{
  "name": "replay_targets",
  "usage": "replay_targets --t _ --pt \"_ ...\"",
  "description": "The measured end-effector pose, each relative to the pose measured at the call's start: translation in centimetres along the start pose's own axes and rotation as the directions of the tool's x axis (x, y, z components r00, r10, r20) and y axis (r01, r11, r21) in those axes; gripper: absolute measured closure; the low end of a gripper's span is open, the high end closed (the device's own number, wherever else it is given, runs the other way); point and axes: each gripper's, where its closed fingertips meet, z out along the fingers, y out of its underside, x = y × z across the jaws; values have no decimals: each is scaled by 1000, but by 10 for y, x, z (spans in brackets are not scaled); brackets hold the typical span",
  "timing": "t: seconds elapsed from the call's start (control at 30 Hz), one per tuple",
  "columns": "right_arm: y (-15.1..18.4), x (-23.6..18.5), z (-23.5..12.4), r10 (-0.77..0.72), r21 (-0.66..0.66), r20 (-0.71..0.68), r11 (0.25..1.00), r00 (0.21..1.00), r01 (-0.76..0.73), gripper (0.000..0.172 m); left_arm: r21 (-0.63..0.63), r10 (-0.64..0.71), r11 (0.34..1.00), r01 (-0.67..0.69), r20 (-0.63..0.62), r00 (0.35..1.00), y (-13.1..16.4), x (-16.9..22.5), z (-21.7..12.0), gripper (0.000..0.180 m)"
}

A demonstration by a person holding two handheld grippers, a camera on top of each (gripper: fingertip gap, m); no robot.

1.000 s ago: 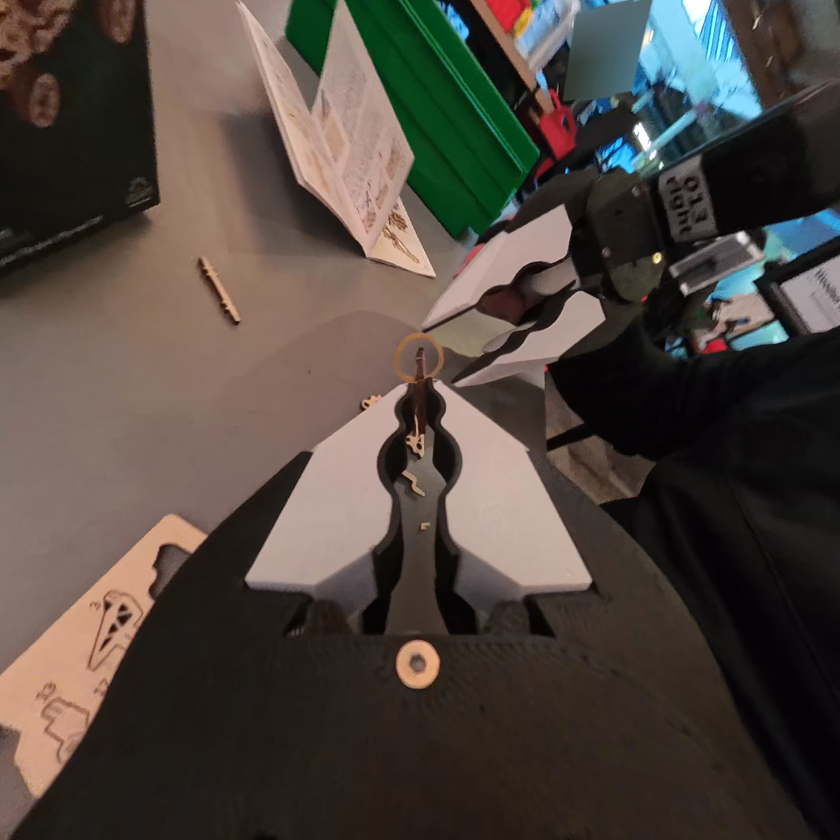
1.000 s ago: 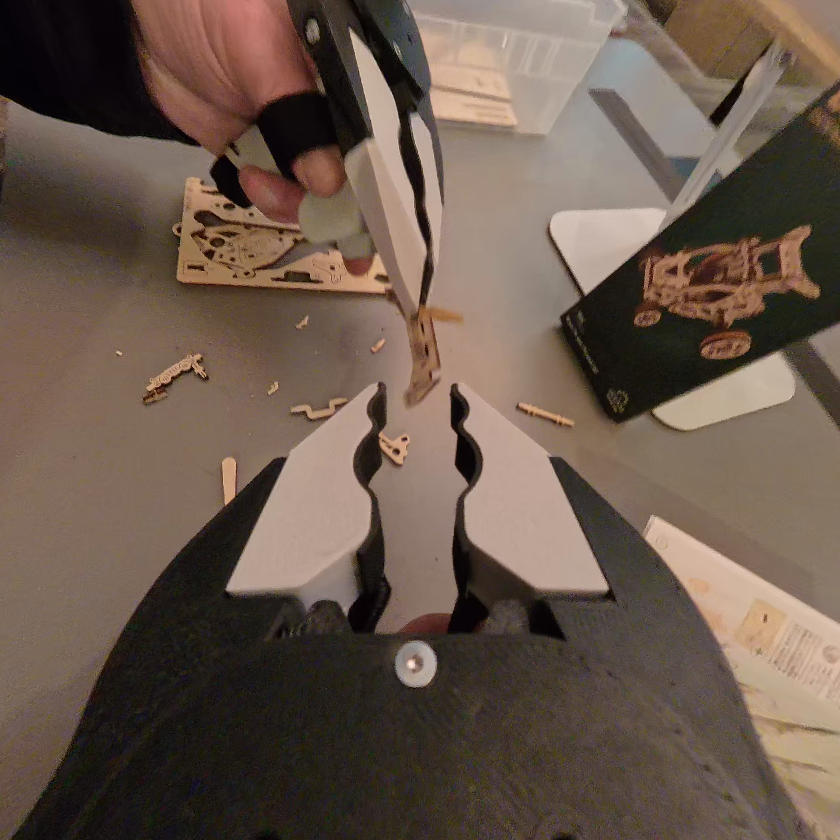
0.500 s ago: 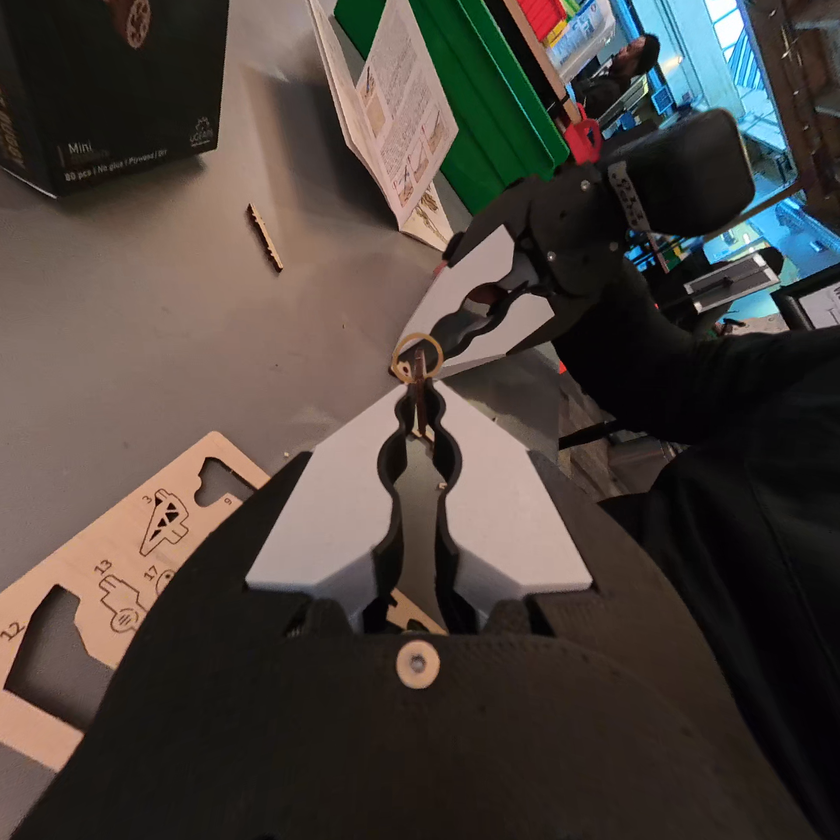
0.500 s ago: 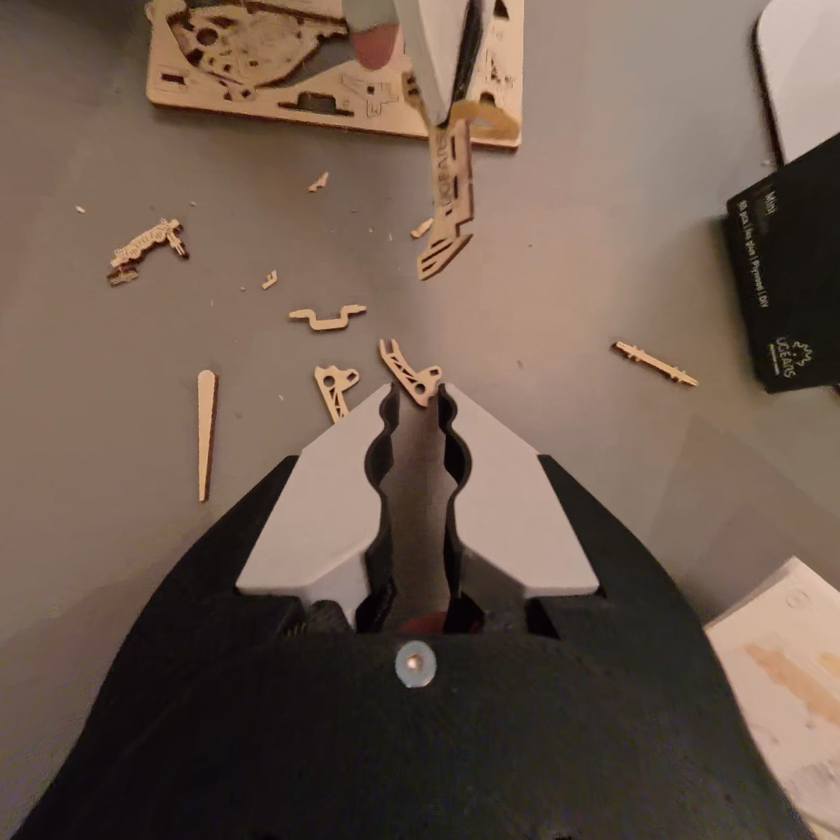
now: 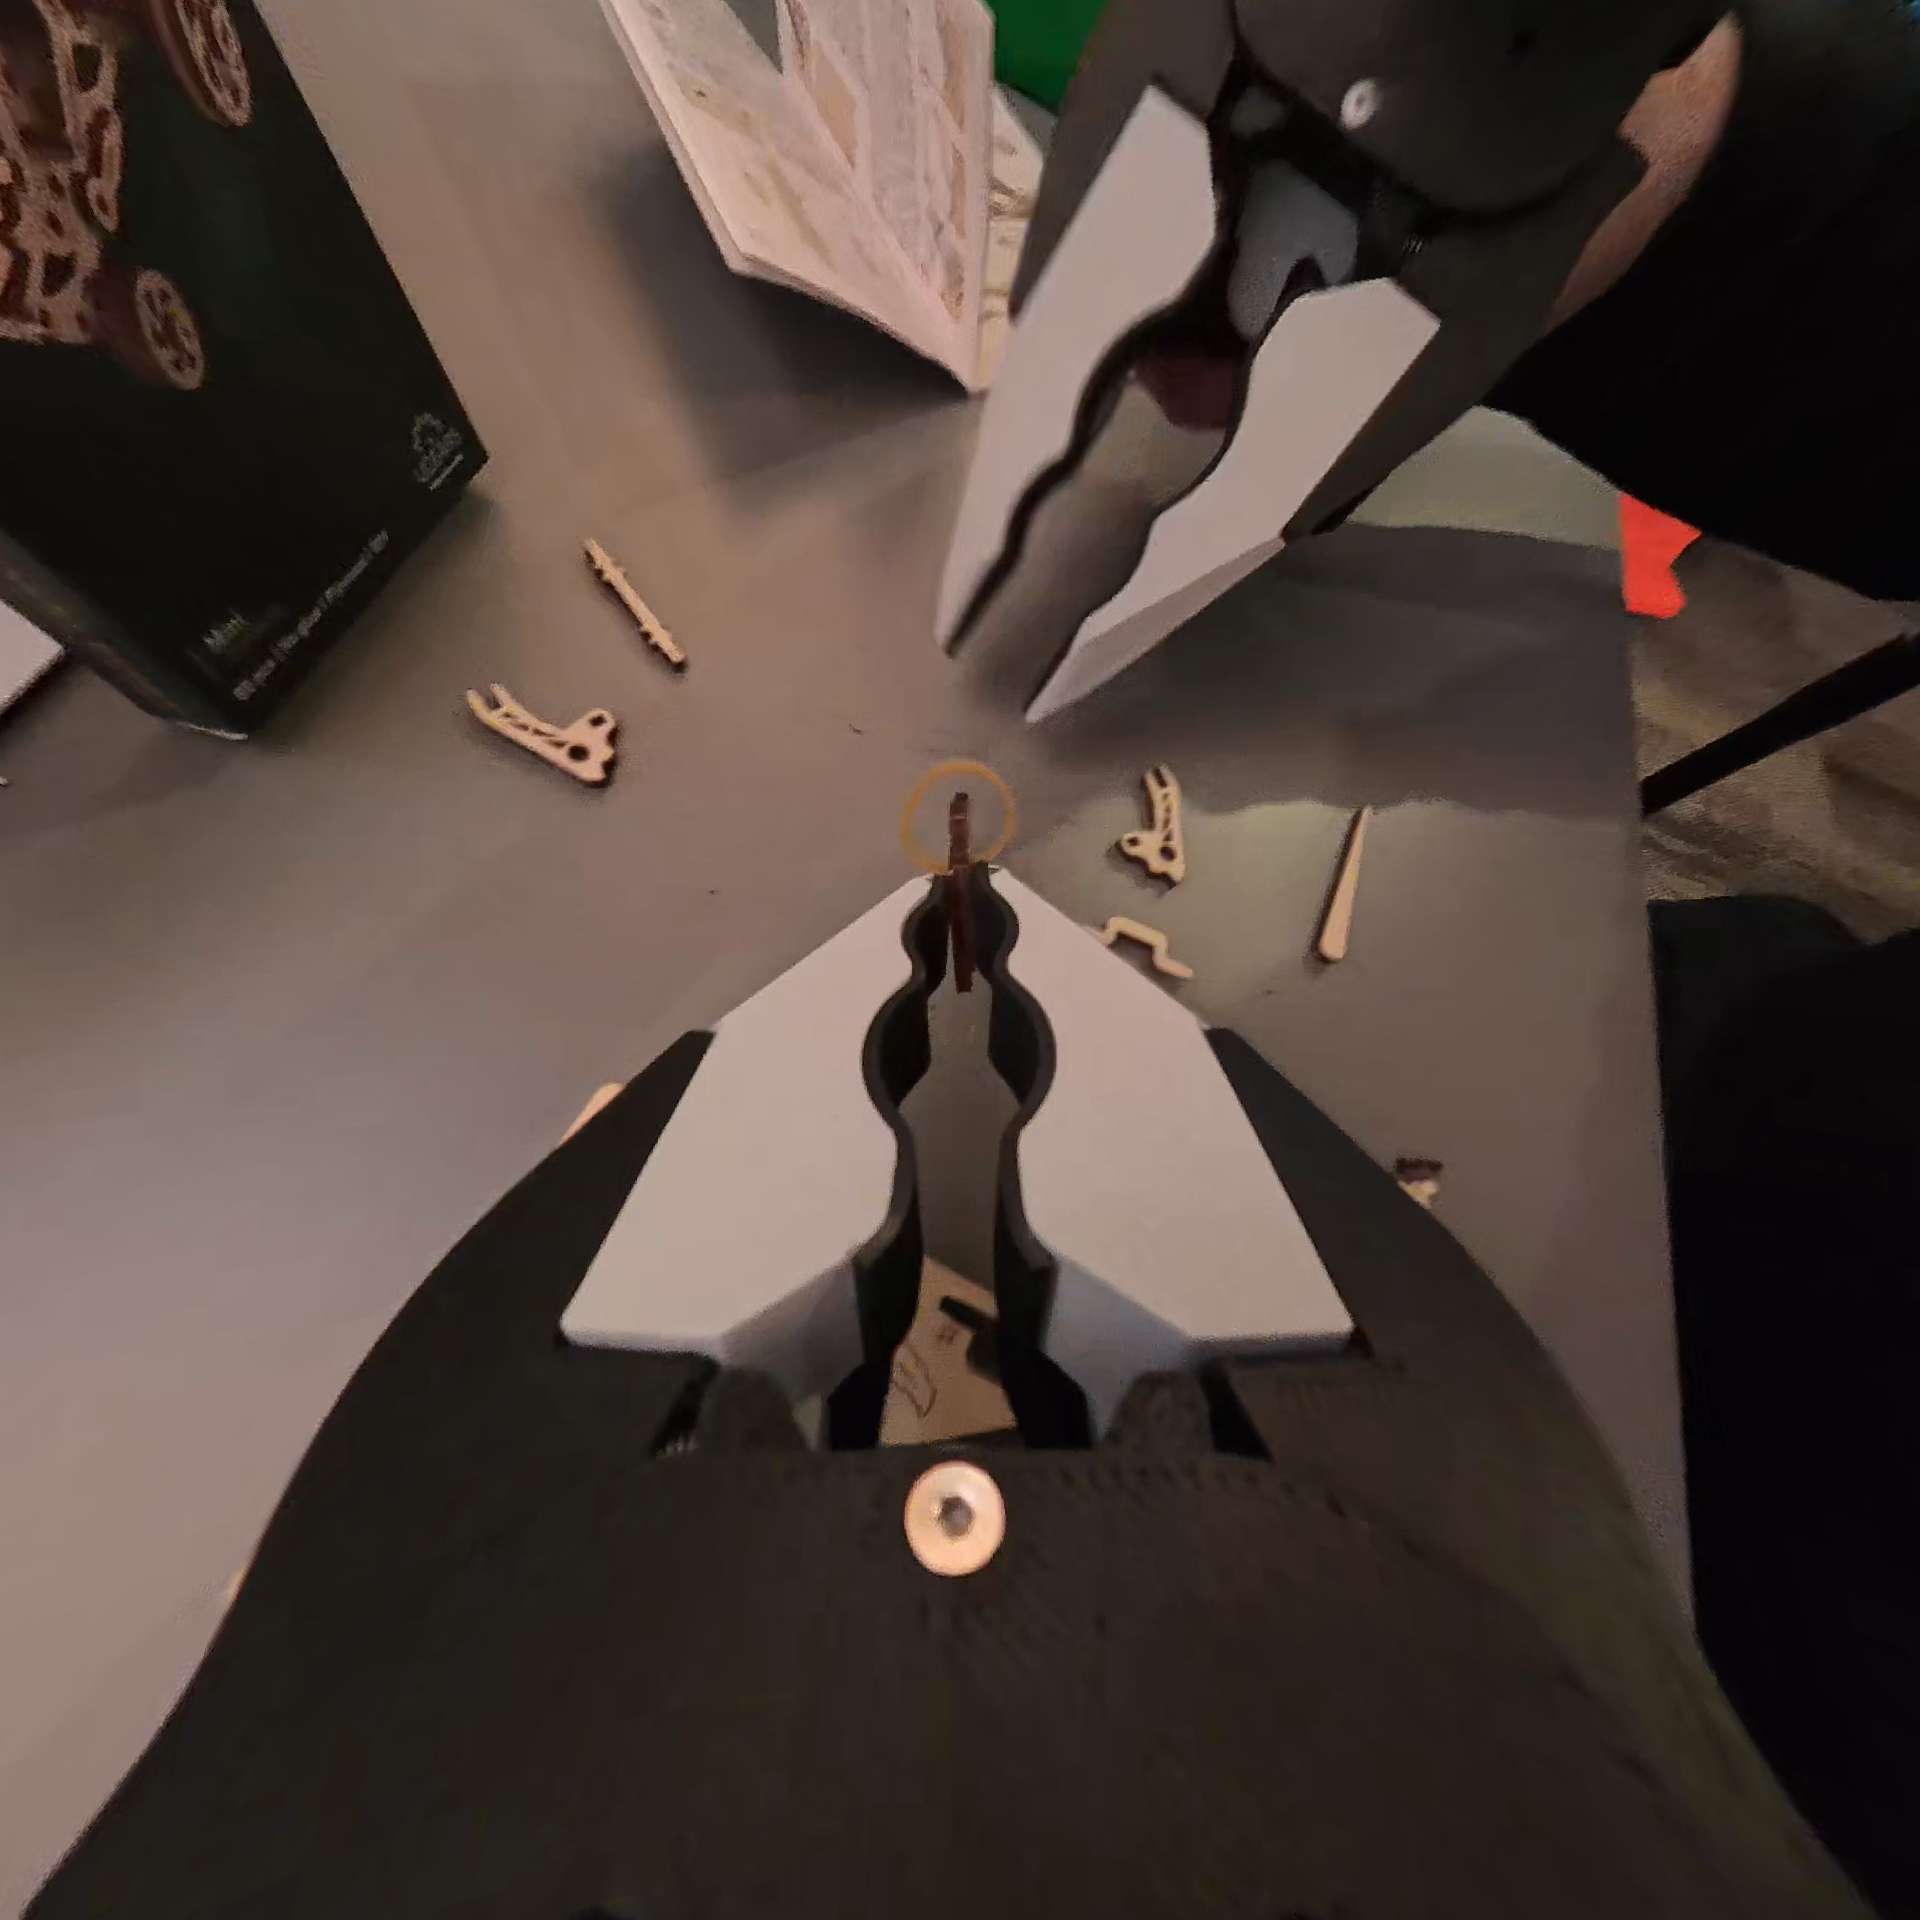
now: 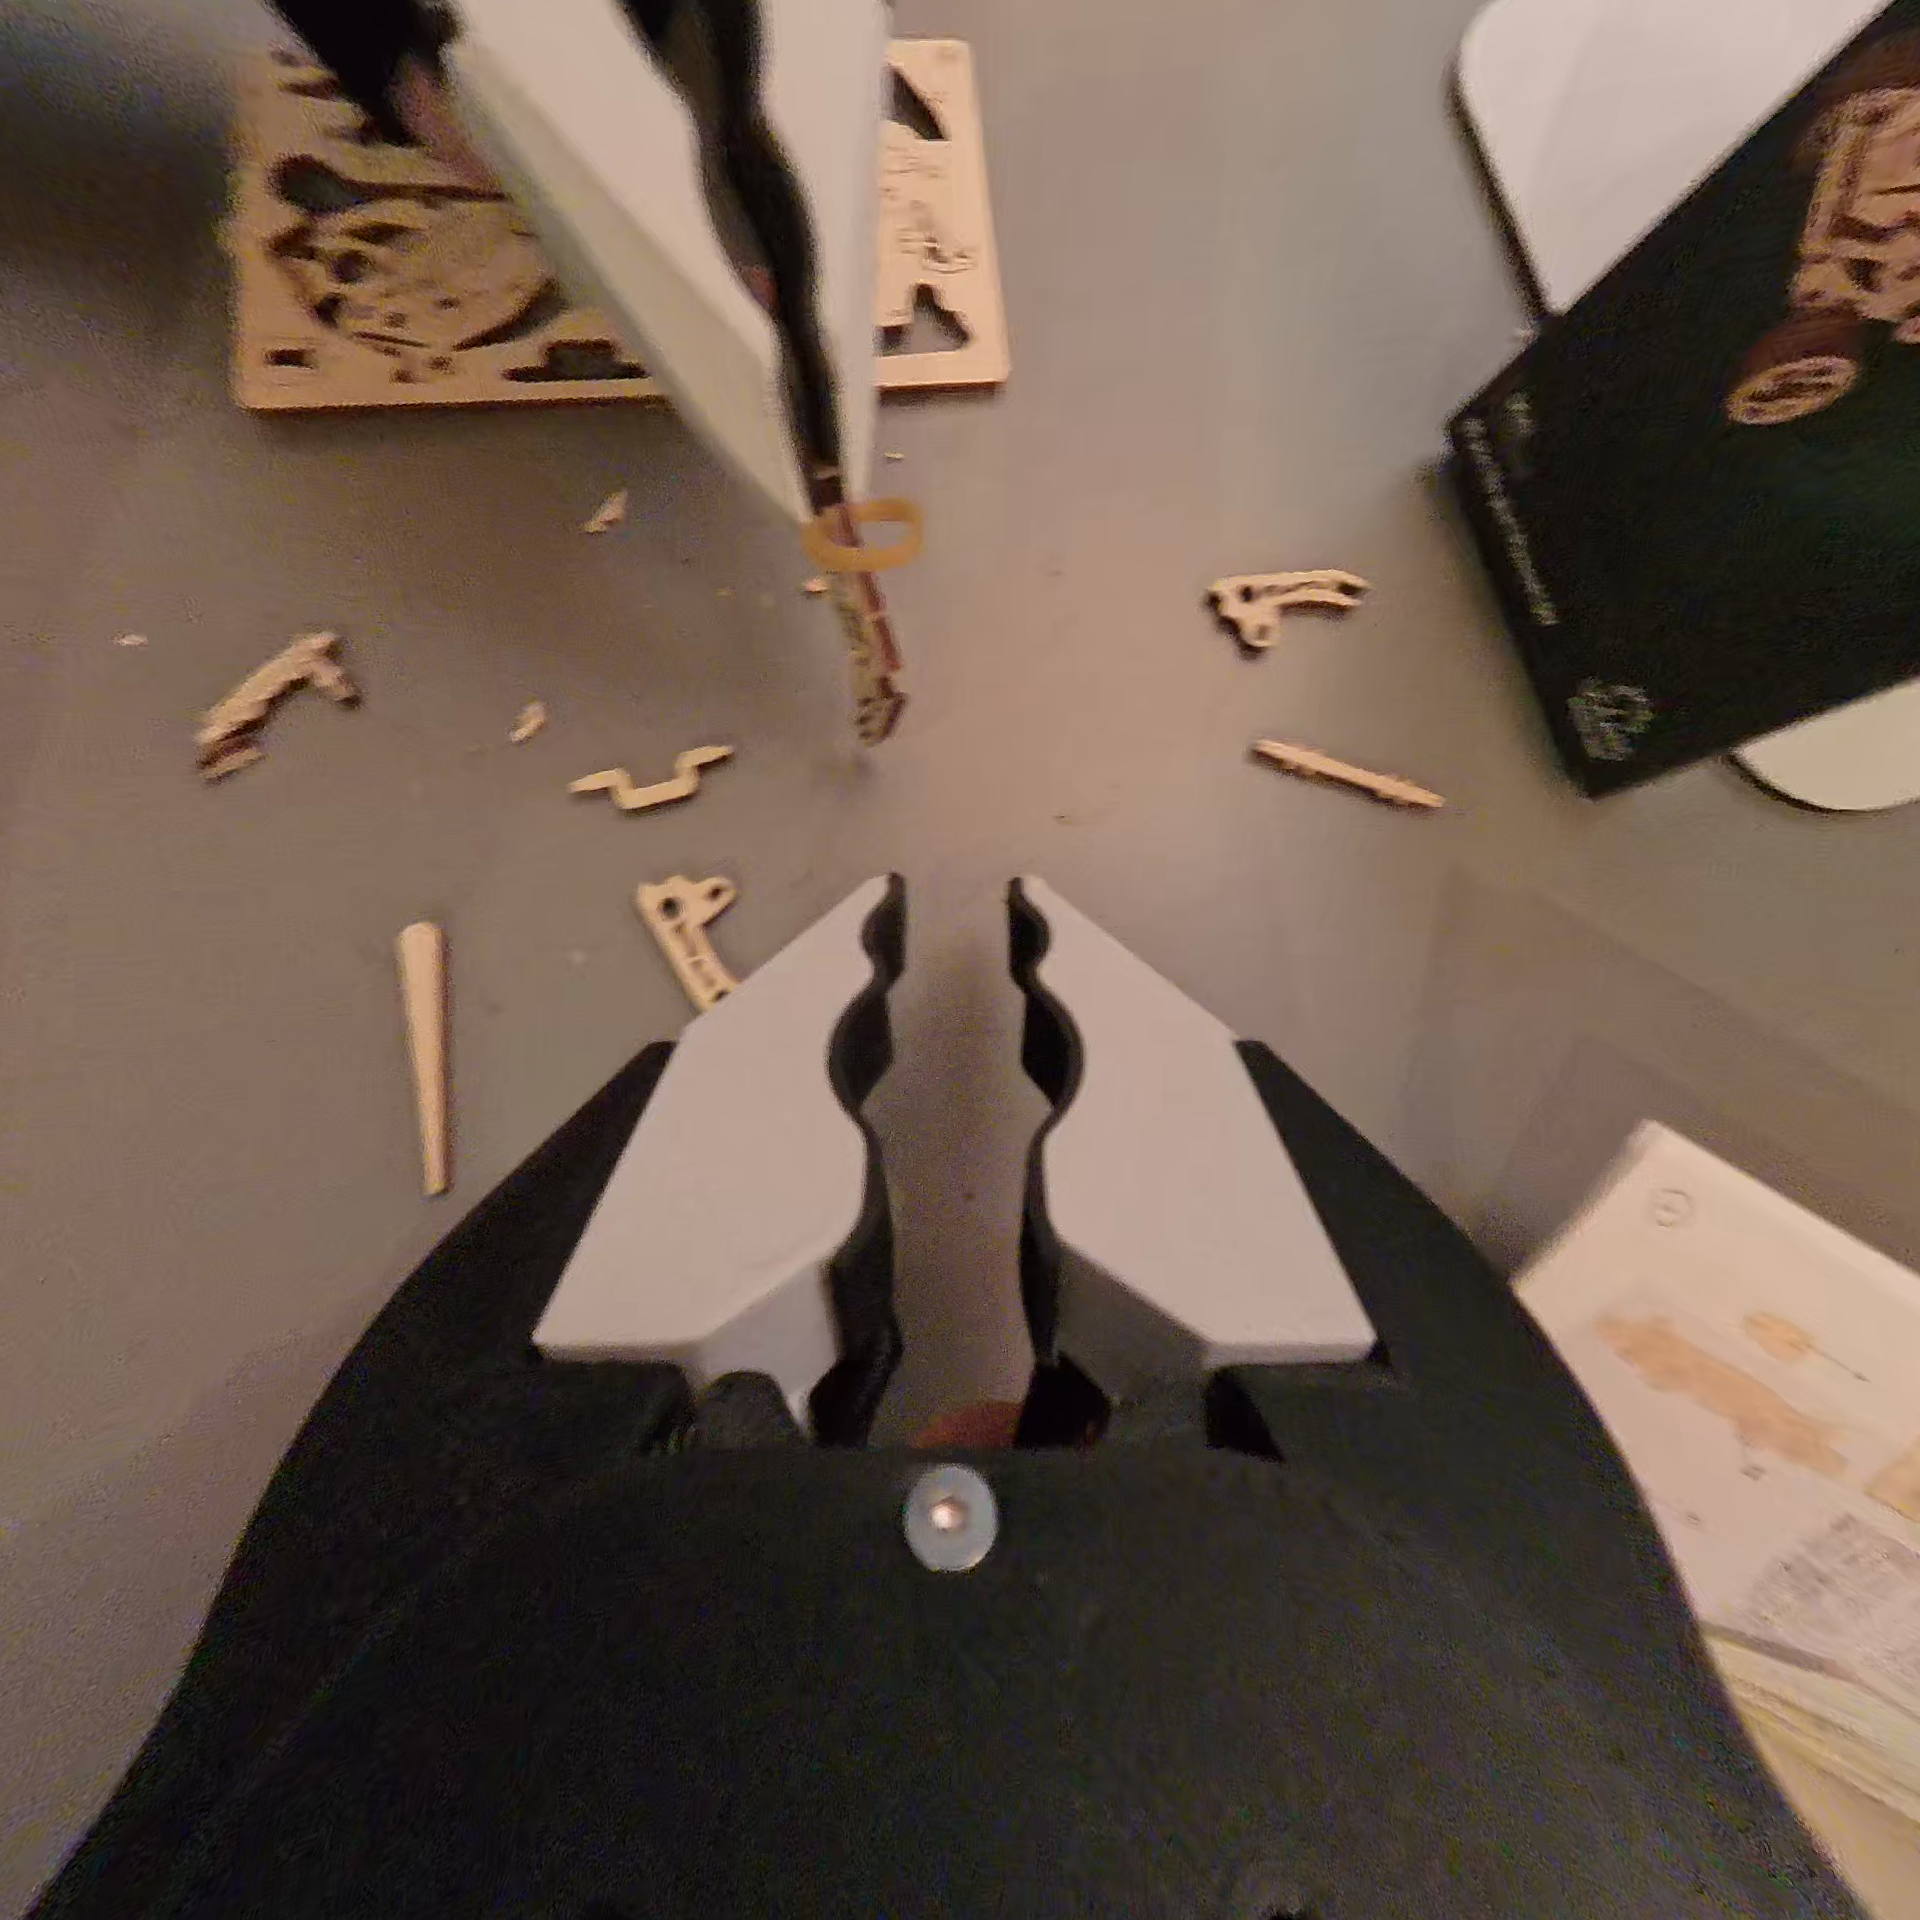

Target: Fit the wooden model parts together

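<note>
Left tongs (image 5: 958, 883) clenched on thin wooden strip (image 6: 868, 655) with rubber band (image 5: 958, 816) at their tips; right tongs (image 6: 956, 883) released, empty, near above tabletop (image 6: 1143, 520); risk: edge-held strip pivots or band slips when touched.

In the right wrist view the punched sheet (image 6: 935, 218) lies at upper left, the kit box (image 6: 1714, 436) at upper right, the instruction booklet (image 6: 1745, 1382) at lower right. Loose parts lie on the table (image 6: 1195, 260) between them: a zigzag strip (image 6: 649, 781) left of centre, a notched rod (image 6: 1349, 774) right of centre, a tapered stick (image 6: 426, 1055) at far left
</note>
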Motion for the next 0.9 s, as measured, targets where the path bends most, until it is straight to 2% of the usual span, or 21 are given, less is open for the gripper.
replay_targets --t 0.07,0.2,0.4,0.53,0.67,0.77,0.9 --pt "-8 17 3 14 9 -83 1000 996 -13 151 -6 11 1000 -10 51 999 2 -10 -7 179" --pt "-20 23 13 106 30 -68 994 992 -105 150 21 -13 1000 11 103 995 2 -25 -26 179" --pt "-41 51 44 267 81 -177 963 947 -256 132 58 -52 997 42 189 981 0 -49 -38 179" --pt "-40 60 63 325 21 -228 944 918 -330 131 63 -38 998 26 197 980 1 -52 -38 179" --pt "-43 66 66 300 23 -266 952 916 -305 163 68 -7 998 -7 204 979 0 -54 -36 179" --pt "-43 61 64 296 43 -237 955 925 -295 165 50 49 997 -61 221 974 -1 -55 -33 179" --pt "-39 55 42 238 53 -186 971 953 -232 166 7 170 985 -175 216 962 -1 -52 -26 179"
